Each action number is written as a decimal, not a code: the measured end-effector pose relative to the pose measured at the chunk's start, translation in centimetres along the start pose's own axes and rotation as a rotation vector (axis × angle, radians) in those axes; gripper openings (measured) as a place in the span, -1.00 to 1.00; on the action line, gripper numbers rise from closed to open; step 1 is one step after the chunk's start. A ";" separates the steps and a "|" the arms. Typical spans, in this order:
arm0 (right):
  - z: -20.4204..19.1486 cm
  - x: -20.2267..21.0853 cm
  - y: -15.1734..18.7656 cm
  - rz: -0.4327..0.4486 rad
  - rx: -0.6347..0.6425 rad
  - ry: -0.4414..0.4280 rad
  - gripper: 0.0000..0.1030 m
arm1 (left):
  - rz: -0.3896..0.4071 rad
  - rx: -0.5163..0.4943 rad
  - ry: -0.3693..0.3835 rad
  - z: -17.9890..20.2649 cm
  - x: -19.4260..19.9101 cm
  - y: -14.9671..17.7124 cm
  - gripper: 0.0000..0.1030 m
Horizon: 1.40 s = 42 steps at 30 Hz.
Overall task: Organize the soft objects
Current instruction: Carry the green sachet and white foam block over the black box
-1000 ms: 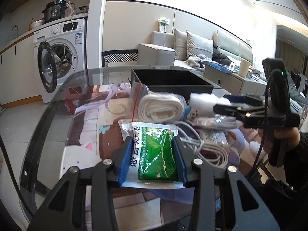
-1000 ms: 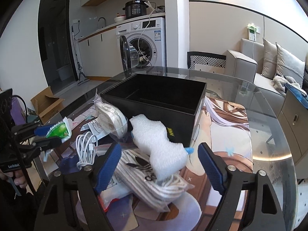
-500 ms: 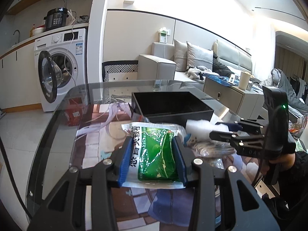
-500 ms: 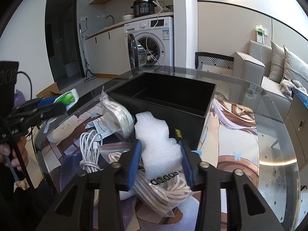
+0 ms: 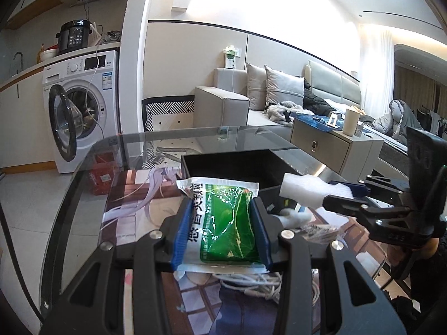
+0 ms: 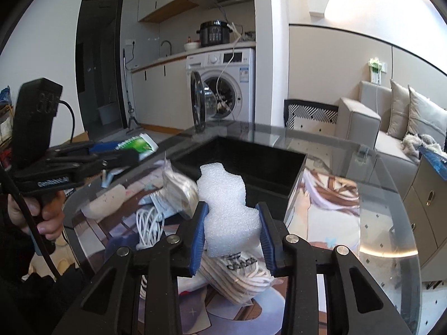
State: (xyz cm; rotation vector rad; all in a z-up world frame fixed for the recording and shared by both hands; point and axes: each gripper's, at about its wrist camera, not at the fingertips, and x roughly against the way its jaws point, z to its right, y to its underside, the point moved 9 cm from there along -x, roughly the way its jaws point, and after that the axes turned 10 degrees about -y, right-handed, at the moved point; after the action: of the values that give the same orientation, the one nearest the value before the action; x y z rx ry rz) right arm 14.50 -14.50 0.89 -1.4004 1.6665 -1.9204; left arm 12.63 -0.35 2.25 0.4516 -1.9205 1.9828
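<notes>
The green packet hides part of the white cable beneath it; the foam block covers much of the bagged rope near the counter's front edge.
</notes>
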 end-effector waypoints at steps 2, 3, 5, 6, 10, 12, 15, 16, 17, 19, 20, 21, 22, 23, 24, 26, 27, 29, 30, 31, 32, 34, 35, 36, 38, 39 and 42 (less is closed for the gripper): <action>0.1 0.4 -0.5 0.012 0.001 0.008 -0.32 | 0.006 -0.001 0.004 0.2 -0.2 -0.6 -0.21; 0.2 0.5 -0.7 0.017 0.001 0.015 -0.32 | 0.012 0.001 0.004 0.2 -0.4 -1.0 -0.21; 0.6 0.5 -1.3 0.025 0.001 0.022 -0.32 | 0.015 0.006 0.008 0.3 -0.8 -1.6 -0.21; 0.7 0.5 -1.5 0.026 0.000 0.029 -0.32 | 0.017 0.011 0.009 0.3 -1.0 -1.8 -0.21; 1.4 0.2 -2.1 0.024 -0.007 0.040 -0.32 | 0.019 0.026 0.015 0.4 -2.0 -2.8 -0.21; 1.7 0.0 -2.4 0.024 -0.010 0.046 -0.32 | 0.017 0.024 0.011 0.5 -2.6 -3.0 -0.21; 2.1 -0.4 -3.0 0.024 -0.011 0.052 -0.32 | 0.010 0.024 0.005 0.7 -3.6 -3.4 -0.21; 2.2 -0.6 -3.1 0.023 -0.013 0.052 -0.32 | 0.007 0.022 -0.003 0.7 -4.0 -3.5 -0.21; 2.4 -0.8 -3.3 0.021 -0.015 0.052 -0.32 | 0.006 0.016 -0.010 0.8 -4.4 -3.5 -0.21; 2.8 -1.1 -3.5 0.017 -0.021 0.056 -0.32 | -0.005 0.012 -0.012 1.1 -5.1 -3.6 -0.21; 3.0 -1.4 -3.7 0.016 -0.023 0.056 -0.32 | -0.009 0.010 -0.013 1.2 -5.4 -3.7 -0.21; 3.1 -1.5 -3.8 0.014 -0.026 0.056 -0.32 | -0.013 0.006 -0.016 1.4 -5.8 -3.7 -0.21; 3.3 -1.7 -3.9 0.011 -0.030 0.056 -0.32 | -0.016 0.002 -0.019 1.5 -6.1 -3.8 -0.21; 3.5 -1.9 -4.0 0.008 -0.033 0.057 -0.32 | -0.021 -0.003 -0.023 1.6 -6.5 -3.8 -0.21; 3.6 -2.2 -4.1 0.004 -0.035 0.056 -0.32 | -0.023 -0.004 -0.027 1.6 -6.9 -3.9 -0.21; 4.1 -2.6 -4.1 -0.007 -0.040 0.061 -0.32 | -0.030 -0.008 -0.031 1.8 -7.6 -3.9 -0.21; 4.3 -2.9 -4.1 -0.013 -0.042 0.061 -0.32 | -0.035 -0.008 -0.031 1.9 -7.9 -3.9 -0.21; 4.4 -3.4 -4.0 -0.023 -0.045 0.060 -0.32 | -0.045 -0.009 -0.029 2.1 -8.6 -3.9 -0.21; 4.5 -3.6 -4.1 -0.028 -0.046 0.062 -0.32 | -0.050 -0.008 -0.027 2.1 -8.9 -3.9 -0.21; 4.6 -3.9 -4.1 -0.033 -0.050 0.063 -0.32 | -0.057 -0.009 -0.025 2.2 -9.3 -3.9 -0.21; 4.8 -4.1 -4.1 -0.037 -0.053 0.064 -0.32 | -0.061 -0.009 -0.024 2.2 -9.6 -3.9 -0.21; 5.0 -4.5 -4.1 -0.042 -0.054 0.070 -0.32 | -0.068 -0.010 -0.021 2.2 -10.0 -3.8 -0.20; 5.2 -4.7 -4.1 -0.045 -0.055 0.070 -0.32 | -0.071 -0.009 -0.019 2.2 -10.3 -3.9 -0.21; 5.2 -4.8 -4.1 -0.047 -0.058 0.070 -0.32 | -0.073 -0.009 -0.019 2.2 -10.5 -4.0 -0.21; 5.6 -5.2 -4.2 -0.054 -0.060 0.075 -0.32 | -0.077 -0.009 -0.014 2.3 -10.9 -4.1 -0.20; 5.7 -5.3 -4.2 -0.055 -0.060 0.077 -0.32 | -0.081 -0.009 -0.013 2.3 -11.1 -4.0 -0.20; 6.0 -5.7 -4.2 -0.063 -0.055 0.086 -0.32 | -0.087 -0.011 -0.009 2.6 -11.6 -4.0 -0.20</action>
State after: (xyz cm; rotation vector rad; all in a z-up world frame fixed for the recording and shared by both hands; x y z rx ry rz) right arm 23.68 -12.99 1.05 -1.4255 1.7469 -2.0096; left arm 24.78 -3.15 0.63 0.5337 -1.8828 1.9180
